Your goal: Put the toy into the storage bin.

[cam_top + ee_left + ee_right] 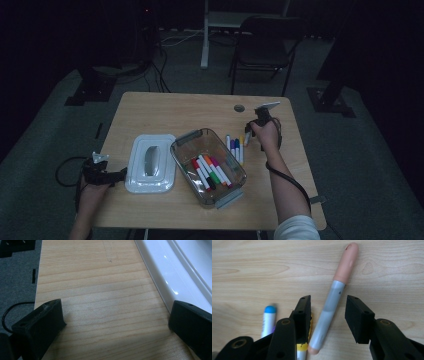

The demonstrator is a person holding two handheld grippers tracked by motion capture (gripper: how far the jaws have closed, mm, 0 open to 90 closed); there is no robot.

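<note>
My right gripper [327, 317] straddles the peach-capped marker [331, 302] lying on the worktop [262, 270], jaws not yet clenched – close off-centre and it could roll against the yellow marker [302, 350] beside it – left gripper [112, 325] spread, idle.

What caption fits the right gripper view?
Right gripper, jaws apart, straddles a peach-capped marker lying on the wooden table.
</note>
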